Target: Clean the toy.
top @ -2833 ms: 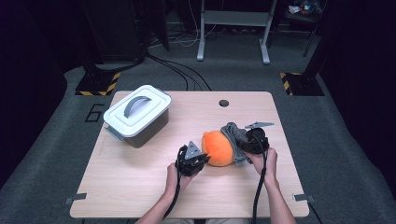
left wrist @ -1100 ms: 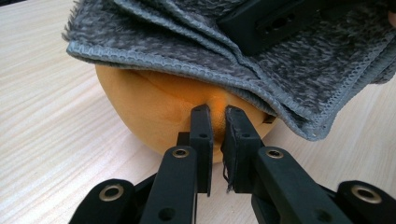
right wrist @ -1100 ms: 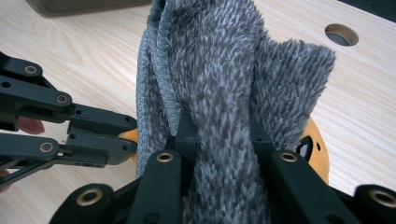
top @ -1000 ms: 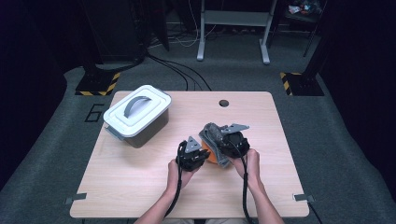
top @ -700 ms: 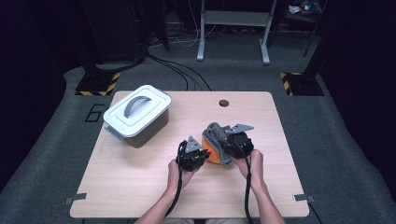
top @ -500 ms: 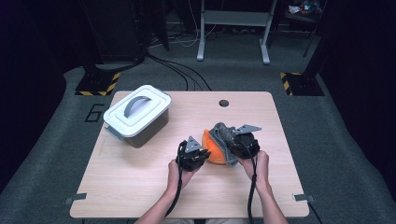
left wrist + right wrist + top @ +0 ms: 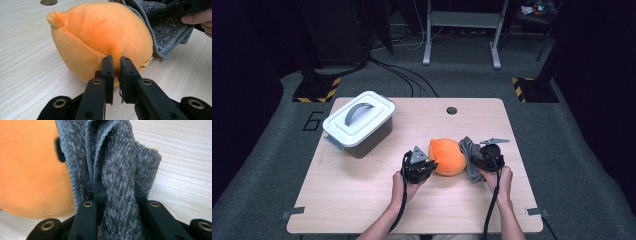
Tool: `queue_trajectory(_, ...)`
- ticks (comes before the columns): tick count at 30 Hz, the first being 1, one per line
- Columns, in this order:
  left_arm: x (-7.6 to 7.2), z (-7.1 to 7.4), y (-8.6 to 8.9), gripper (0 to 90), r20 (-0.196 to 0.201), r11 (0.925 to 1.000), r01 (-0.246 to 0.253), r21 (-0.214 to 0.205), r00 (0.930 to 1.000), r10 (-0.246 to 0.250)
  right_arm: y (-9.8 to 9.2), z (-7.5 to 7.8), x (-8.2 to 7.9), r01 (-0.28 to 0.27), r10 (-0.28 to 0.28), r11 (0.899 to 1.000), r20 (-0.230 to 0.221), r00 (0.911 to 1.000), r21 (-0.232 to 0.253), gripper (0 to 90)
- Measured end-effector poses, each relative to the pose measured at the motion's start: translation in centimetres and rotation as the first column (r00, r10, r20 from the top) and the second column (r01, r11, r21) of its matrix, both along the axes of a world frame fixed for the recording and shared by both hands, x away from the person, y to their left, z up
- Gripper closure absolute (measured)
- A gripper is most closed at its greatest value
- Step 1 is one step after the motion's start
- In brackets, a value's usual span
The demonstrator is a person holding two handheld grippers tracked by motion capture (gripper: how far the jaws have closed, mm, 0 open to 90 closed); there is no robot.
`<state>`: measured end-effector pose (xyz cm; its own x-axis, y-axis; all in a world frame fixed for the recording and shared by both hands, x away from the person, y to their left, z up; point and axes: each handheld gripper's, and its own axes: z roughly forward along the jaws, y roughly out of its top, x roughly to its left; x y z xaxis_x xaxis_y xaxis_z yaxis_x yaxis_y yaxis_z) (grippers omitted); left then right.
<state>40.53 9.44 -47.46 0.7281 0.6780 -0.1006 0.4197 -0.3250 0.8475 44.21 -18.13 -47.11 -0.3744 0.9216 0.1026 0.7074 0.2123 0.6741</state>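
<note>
A round orange plush toy [image 7: 447,156] lies on the wooden table [image 7: 362,195]. My left gripper [image 7: 426,165] sits at its left side, shut on a pinch of the orange plush [image 7: 100,40] at the toy's near edge [image 7: 116,60]. A folded grey cloth [image 7: 470,159] rests against the toy's right side. My right gripper [image 7: 476,161] is shut on that grey cloth [image 7: 117,182], whose thick folds bulge between its jaws [image 7: 117,195]. Beside the cloth in the right gripper view, the plush toy [image 7: 30,170] shows a dark patch at the cloth's edge.
A white-lidded grey storage box [image 7: 358,123] with a grey handle stands at the table's back left. A round cable hole [image 7: 451,110] lies behind the toy. Dark floor, cables and a metal stand surround the table.
My right gripper carried the grey cloth from over the toy's top to the right and down, baring the orange toy. The left gripper stayed put on the toy.
</note>
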Motion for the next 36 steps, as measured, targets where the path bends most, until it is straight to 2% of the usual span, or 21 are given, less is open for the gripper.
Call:
queue_trajectory(4,0.0,0.0,0.1,82.5,0.0,1.0,0.004,0.005,1.0,-0.004,-0.4,0.6,-0.2,0.005,-0.005,1.0,0.022,0.9998,-0.002,72.9)
queue_trajectory(6,0.0,0.0,0.1,82.5,-0.003,1.0,0.008,0.005,1.0,-0.008,-0.4,1.6,-0.7,0.004,-0.005,1.0,0.047,0.9989,0.009,72.9)
queue_trajectory(8,0.0,0.0,0.0,82.5,-0.003,0.9999,0.009,0.006,1.0,-0.009,-0.3,2.9,-1.3,-0.022,0.021,1.0,0.088,0.9959,0.011,72.9)
queue_trajectory(11,0.0,0.0,-0.1,82.5,-0.007,0.9998,0.014,0.011,0.9999,-0.014,1.1,4.7,-1.9,-0.07,0.069,0.998,0.133,0.9887,0.003,72.9)
queue_trajectory(12,0.0,0.0,-0.1,82.5,-0.006,0.9998,0.016,0.014,0.9998,-0.016,1.9,5.3,-2.2,-0.09,0.091,0.996,0.147,0.985,-0.016,72.9)
queue_trajectory(13,0.0,0.0,-0.2,82.5,-0.006,0.9998,0.015,0.014,0.9999,-0.015,2.4,5.6,-2.3,-0.1,0.102,0.995,0.146,0.984,-0.022,72.8)
queue_trajectory(16,-0.1,-0.1,-0.3,82.5,0.001,0.9999,0.009,0.01,1.0,-0.009,4.8,6.4,-2.4,-0.158,0.166,0.986,0.169,0.9716,-0.058,72.9)
queue_trajectory(19,-0.1,0.0,-0.3,82.5,0.003,0.9998,0.013,0.017,0.9999,-0.013,7.1,6.4,-2.4,-0.181,0.19,0.981,0.156,0.9692,-0.072,72.8)
queue_trajectory(20,-0.1,0.0,-0.3,82.5,0.003,0.9998,0.013,0.016,0.9999,-0.013,7.7,6.3,-2.2,-0.201,0.214,0.975,0.153,0.9647,-0.099,72.8)
queue_trajectory(25,-0.1,0.0,-0.3,82.5,-0.001,0.9997,0.013,0.019,0.9999,-0.013,9.8,5.1,-1.8,-0.228,0.25,0.959,0.124,0.9603,-0.17,72.9)
queue_trajectory(31,-0.1,-0.1,-0.4,82.6,-0.001,0.9999,0.012,0.007,0.9999,-0.012,9.6,4.7,-1.7,-0.217,0.238,0.963,0.125,0.9632,-0.159,73.0)
queue_trajectory(32,-0.1,-0.1,-0.4,82.6,-0.003,0.9999,0.015,0.005,0.9999,-0.015,9.4,4.8,-1.7,-0.221,0.243,0.961,0.124,0.9623,-0.164,73.0)
queue_trajectory(36,-0.2,-0.1,-0.4,82.6,0.0,0.9998,0.018,0.007,0.9998,-0.018,8.6,4.8,-1.8,-0.202,0.22,0.968,0.125,0.9674,-0.146,73.0)
